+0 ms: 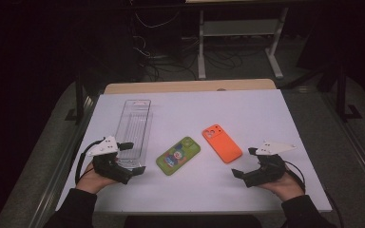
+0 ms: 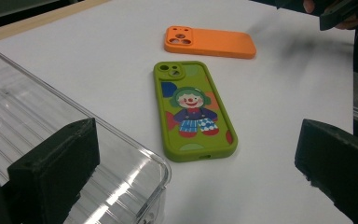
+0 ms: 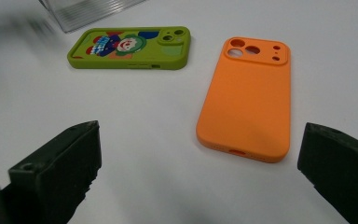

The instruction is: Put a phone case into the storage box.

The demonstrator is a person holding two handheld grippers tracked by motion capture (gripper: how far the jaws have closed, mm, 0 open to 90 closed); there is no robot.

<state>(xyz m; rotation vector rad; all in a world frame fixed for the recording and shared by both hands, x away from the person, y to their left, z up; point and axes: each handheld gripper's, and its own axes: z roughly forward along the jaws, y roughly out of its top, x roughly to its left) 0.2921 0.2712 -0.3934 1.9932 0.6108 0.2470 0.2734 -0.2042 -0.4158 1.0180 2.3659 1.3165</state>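
Left gripper (image 1: 134, 156): jaws wide apart, nothing between them; resting on the table (image 1: 266, 109) at the near end of the clear tray (image 1: 134, 124), pointed toward the green case (image 1: 178, 155).
Right gripper (image 1: 246, 163): jaws wide apart, nothing held; near the table's front right, pointed at the orange case (image 1: 222, 143).
Green case: flat on the table, clown print up, just right of the tray, apart from it.
Orange case: flat, camera cut-outs at the far end, right of the green case, not touching it.
Tray: long, clear, ribbed floor; no contents visible.
Step in hand (judged): approach and pick-up of a case, likely for placing in the tray.
Approach: line jaws up across the short sides of the case, not its length.
Grip: lower one jaw edge to the table beside the rim, close slowly; thin soft rim likely to slip or flex.
Lift: keep case level; clear the tray wall before lowering in.
Risk: pushing the case across the smooth sheet instead of catching it.
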